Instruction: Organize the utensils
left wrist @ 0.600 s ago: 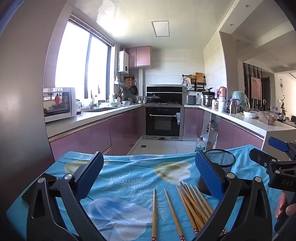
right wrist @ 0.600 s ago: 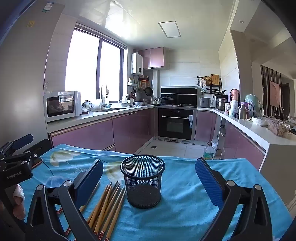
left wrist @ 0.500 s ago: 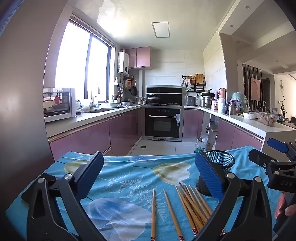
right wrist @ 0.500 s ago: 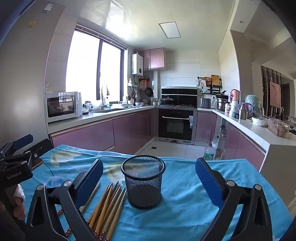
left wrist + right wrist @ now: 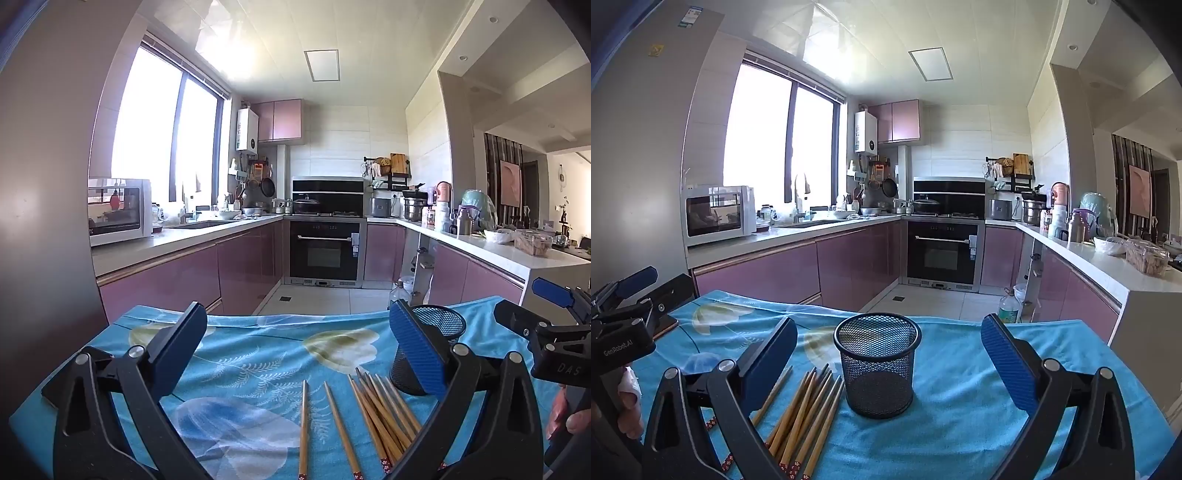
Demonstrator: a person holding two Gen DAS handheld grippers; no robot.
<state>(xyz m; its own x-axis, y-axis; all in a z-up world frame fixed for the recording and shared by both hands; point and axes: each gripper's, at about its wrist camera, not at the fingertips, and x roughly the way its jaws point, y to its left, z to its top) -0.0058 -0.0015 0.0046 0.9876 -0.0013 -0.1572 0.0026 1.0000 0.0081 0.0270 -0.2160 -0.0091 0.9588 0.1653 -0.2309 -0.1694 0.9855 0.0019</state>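
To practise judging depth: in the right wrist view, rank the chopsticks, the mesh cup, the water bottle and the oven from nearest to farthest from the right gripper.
1. chopsticks, lower left, beside the right gripper
2. mesh cup, centre
3. water bottle, floor, past the table
4. oven, far wall

This is a home kitchen. It has pink cupboards (image 5: 757, 273), a black oven (image 5: 943, 253), a white microwave (image 5: 718, 214), a sink (image 5: 816, 222) under a big window (image 5: 775, 136), and pots (image 5: 1032, 212) on the counter (image 5: 1108, 266).
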